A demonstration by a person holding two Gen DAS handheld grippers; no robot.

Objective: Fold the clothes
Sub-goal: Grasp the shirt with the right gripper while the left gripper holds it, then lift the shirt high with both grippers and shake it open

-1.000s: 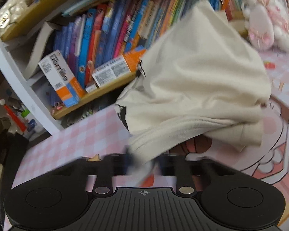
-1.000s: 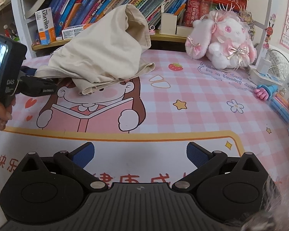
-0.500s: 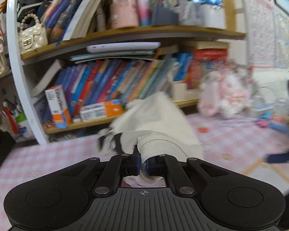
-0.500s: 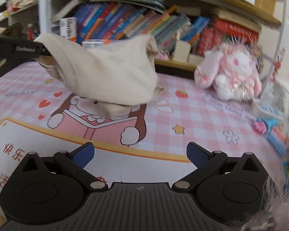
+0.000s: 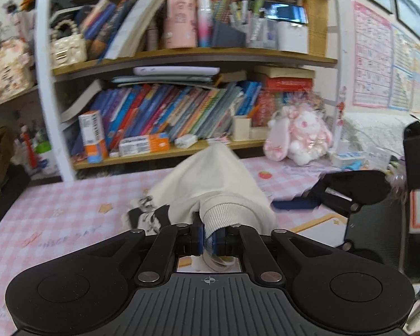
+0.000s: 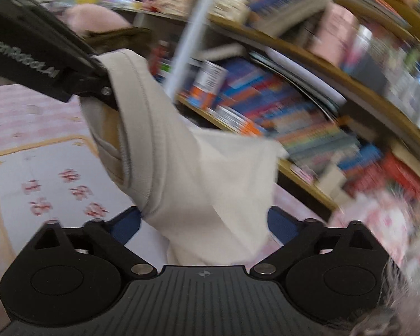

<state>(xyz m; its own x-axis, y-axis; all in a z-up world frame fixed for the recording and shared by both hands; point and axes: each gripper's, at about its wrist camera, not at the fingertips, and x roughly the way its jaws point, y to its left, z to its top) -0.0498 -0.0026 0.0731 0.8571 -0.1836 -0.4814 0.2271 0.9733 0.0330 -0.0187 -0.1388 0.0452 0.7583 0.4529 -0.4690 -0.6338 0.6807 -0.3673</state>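
Note:
A cream sweatshirt (image 5: 215, 184) hangs above the pink checked table mat (image 5: 70, 212). My left gripper (image 5: 208, 236) is shut on its ribbed cuff edge. In the right wrist view the same left gripper (image 6: 107, 92) pinches the cloth at the upper left, and the sweatshirt (image 6: 187, 168) drapes down from there. My right gripper (image 6: 204, 224) has the hanging fabric between its blue pads (image 6: 128, 224) and its jaws are closing. The pads sit at the fabric's sides without a visible pinch. The garment's lower part is hidden behind the gripper body.
A bookshelf (image 5: 182, 56) packed with books and boxes runs along the back of the table. A pink and white plush rabbit (image 5: 302, 137) sits at the back right. Posters hang on the right wall. The mat's yellow-bordered print (image 6: 42, 145) lies below the garment.
The left gripper lifted the sweatshirt off the table and carried it toward the right gripper. The right gripper rolled, came up to the cloth, and its jaws narrowed around it.

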